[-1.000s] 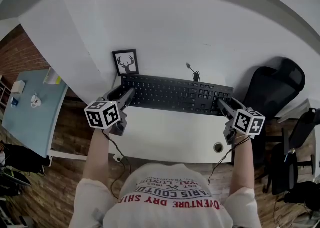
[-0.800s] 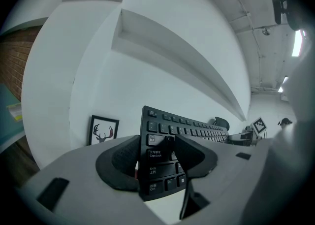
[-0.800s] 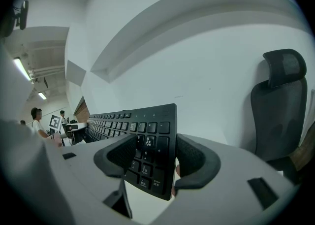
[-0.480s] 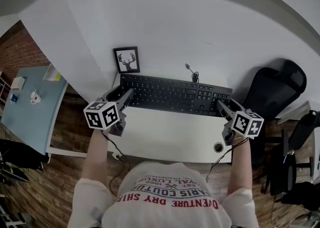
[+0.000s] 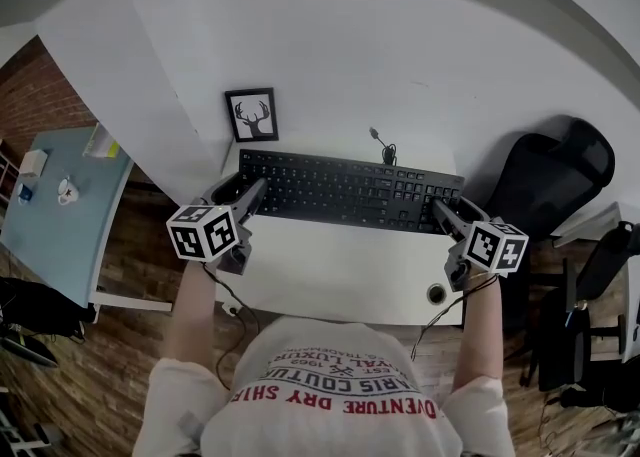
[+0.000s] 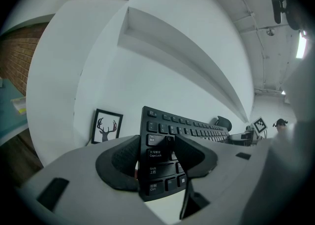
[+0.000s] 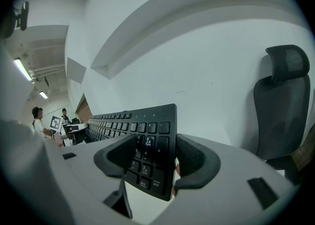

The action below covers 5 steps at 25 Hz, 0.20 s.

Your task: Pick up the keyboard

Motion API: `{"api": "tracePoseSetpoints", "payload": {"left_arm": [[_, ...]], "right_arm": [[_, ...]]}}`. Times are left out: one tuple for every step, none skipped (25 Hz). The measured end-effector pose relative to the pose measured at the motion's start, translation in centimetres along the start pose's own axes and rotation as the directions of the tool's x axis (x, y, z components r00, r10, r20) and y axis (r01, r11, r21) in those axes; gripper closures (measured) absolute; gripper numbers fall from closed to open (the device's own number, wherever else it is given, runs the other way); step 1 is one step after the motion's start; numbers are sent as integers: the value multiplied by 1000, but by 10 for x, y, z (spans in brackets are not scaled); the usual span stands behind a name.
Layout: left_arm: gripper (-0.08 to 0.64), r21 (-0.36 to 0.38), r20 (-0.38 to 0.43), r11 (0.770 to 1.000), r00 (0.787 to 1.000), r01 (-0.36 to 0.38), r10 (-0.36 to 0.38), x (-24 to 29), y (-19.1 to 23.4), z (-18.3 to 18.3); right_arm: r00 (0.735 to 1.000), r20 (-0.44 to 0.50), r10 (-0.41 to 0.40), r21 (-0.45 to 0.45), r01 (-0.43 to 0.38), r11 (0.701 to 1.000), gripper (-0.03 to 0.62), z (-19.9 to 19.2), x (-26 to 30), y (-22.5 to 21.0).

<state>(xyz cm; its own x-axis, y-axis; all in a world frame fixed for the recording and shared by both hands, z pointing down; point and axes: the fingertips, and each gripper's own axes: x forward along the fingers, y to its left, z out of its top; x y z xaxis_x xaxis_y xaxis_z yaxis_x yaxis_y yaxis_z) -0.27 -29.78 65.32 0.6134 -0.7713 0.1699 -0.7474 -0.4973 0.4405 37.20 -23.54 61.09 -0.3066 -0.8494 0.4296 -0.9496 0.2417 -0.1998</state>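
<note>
Since the black keyboard (image 5: 350, 190) is pinched only at its ends by the left claw (image 5: 253, 187) and right claw (image 5: 439, 208), it could be dropped if lifted unevenly.

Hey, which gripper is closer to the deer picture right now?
Left. The left gripper is at the keyboard's left end, just in front of the deer picture; the right gripper is at the keyboard's far right end, away from it.
</note>
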Motion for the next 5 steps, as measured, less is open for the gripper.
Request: {"api": "tracePoseSetpoints", "payload": {"left_arm": [[333,0,-1,1000,1000,0,0,0,0,-1],[333,1,-1,1000,1000,-1,1,1,1,-1],[333,2,-1,1000,1000,-2,2,2,1,-1],[333,4,-2,1000,1000,-3,3,3,1,-1],[333,5,-2,1000,1000,-5,5,4,1,0]], "right_arm": [[1000,-1,0,1,0,1000,325,-1,0,0],[1000,-2,-1,3,1,1000,325,-1,1,-1],[1000,-3,0,6,0,1000,325,-2,2,-1],[1000,-4,0,9,0,1000,325,-2,3,-2],[1000,-5,0,12,0,1000,325,-2,4,-3]]}}
